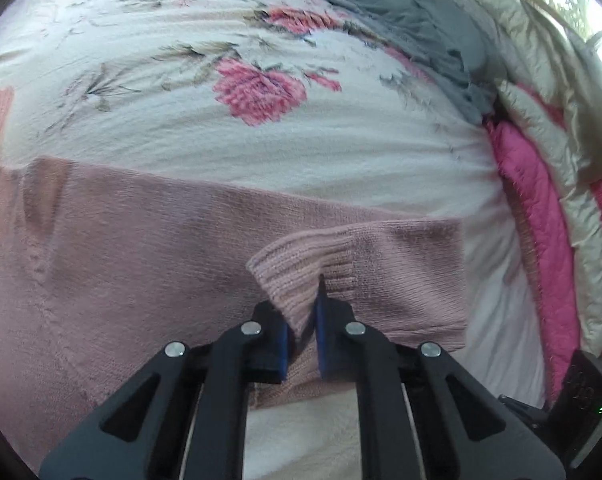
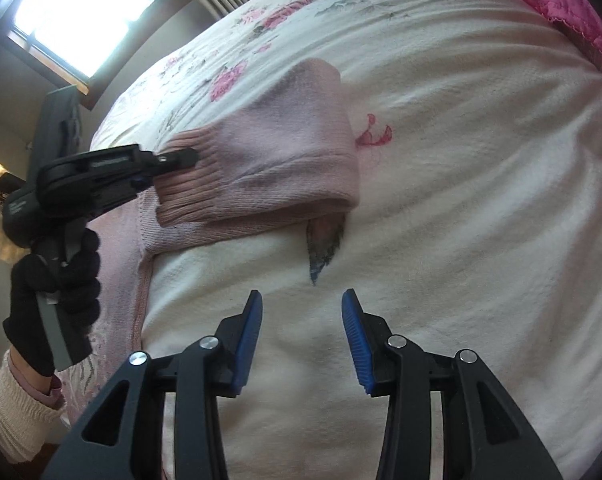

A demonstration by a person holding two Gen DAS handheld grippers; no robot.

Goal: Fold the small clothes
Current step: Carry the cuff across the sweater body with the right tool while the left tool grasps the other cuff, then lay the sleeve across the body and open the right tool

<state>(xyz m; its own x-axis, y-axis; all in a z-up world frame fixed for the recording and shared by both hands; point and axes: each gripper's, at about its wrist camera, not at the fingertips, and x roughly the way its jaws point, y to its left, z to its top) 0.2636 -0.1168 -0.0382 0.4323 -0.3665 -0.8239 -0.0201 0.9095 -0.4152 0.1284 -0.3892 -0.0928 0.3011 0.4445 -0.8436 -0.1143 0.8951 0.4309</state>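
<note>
A pale pink knit sweater lies spread on the floral bedspread. My left gripper is shut on the sweater's ribbed sleeve cuff, which is pinched between the blue pads. From the right wrist view that same left gripper holds the cuff and the sleeve is doubled back over the sweater body. My right gripper hovers open over bare white bedspread, a short way below the sleeve, holding nothing.
A grey garment and a pink-and-cream quilted blanket pile along the bed's far and right sides. A black device sits at the lower right. A gloved hand with a white sleeve holds the left gripper. A window is upper left.
</note>
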